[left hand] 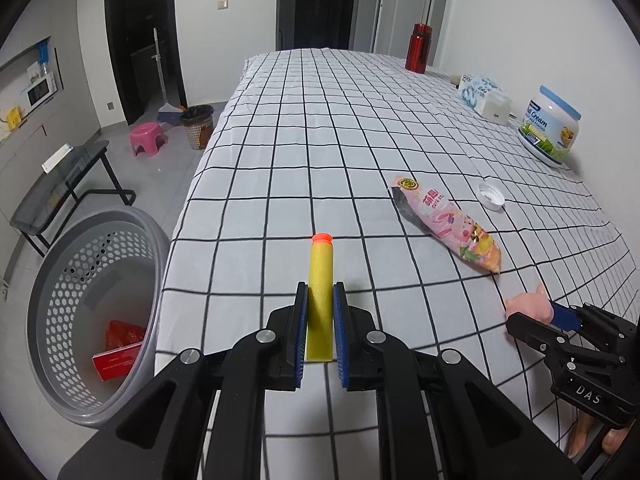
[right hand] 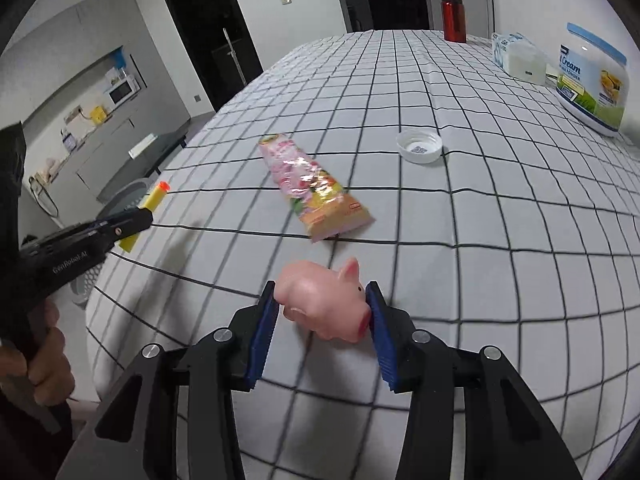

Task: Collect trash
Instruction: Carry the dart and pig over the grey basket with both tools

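One checked tablecloth (left hand: 320,152), grey laundry basket (left hand: 52,320) beside, dark doorways behind

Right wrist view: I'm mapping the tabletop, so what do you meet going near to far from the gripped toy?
pink pig toy → snack wrapper → white cap → milk powder jar → red bottle

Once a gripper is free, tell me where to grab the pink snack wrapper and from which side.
Take the wrapper across its narrow width near the middle, coming down from above. It lies flat and long on the checked cloth, slanting away from the grippers, so the ends offer only thin film. The white cap sits apart, leaving room. It may crumple when pinched.
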Tool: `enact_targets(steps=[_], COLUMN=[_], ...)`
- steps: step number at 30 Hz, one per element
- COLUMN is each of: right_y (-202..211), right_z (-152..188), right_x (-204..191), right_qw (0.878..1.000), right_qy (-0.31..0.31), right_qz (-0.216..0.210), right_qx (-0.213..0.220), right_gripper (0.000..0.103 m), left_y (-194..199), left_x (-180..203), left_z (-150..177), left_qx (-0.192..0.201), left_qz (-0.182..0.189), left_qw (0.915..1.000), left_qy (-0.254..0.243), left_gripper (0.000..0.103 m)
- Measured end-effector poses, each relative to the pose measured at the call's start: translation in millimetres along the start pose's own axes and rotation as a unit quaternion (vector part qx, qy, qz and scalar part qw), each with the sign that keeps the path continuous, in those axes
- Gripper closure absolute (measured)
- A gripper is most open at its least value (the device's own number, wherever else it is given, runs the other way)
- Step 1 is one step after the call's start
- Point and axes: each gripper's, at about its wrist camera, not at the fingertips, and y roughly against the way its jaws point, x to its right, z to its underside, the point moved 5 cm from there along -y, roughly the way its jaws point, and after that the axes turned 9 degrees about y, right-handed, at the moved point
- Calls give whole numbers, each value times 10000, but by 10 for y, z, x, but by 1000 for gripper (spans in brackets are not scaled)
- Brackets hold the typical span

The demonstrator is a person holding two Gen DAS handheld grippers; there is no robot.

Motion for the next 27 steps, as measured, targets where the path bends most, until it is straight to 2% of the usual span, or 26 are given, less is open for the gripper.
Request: enact_targets(steps=[11, 19, 27], right_y=[-13, -297, -636], right_z=[-199, -474, -771], right_x=[-665, -1341, -2021], right_qw=[9988, 9948, 9871], right_qy=[278, 710, 1214], right_qz=[-329, -716, -1039], right_qx=[224, 163, 56], right_gripper=[60, 60, 60], left_y=[169, 266, 319], left_x=[-473, -1171, -1921], left_z=[94, 119, 125], left_qx=[134, 232, 297], left_qz=[-124, -405, -866], left_qw=[9996, 9968, 9892], left_qy=[231, 648, 1147], left_gripper=[90, 90, 90])
